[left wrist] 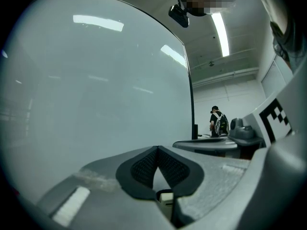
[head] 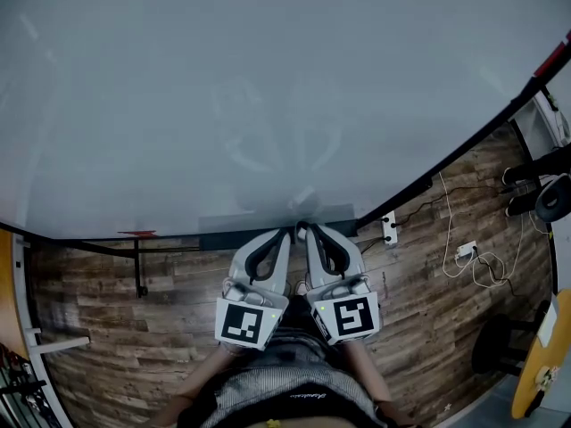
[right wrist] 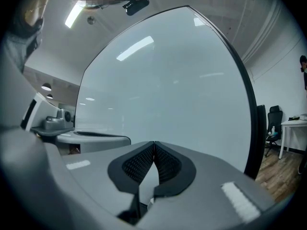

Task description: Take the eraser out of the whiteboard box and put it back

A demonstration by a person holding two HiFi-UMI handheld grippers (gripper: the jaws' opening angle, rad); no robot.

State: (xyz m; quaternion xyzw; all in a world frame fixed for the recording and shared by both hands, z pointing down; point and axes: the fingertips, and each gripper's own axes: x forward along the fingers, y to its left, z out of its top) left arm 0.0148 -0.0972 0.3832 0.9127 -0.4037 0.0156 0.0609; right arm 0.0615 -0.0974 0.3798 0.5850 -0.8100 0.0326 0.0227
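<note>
Whiteboard box [head: 223, 237], just ahead of hand-held grippers [head: 287, 233] [head: 302, 229]

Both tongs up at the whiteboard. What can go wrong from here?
1. The left tongs and right tongs are both shut, tips close to the large white whiteboard; pushing on could knock or scratch it.
2. No eraser shows. The dark box at the board's lower edge sits partly under the tongs, so reaching there is partly blind.
</note>
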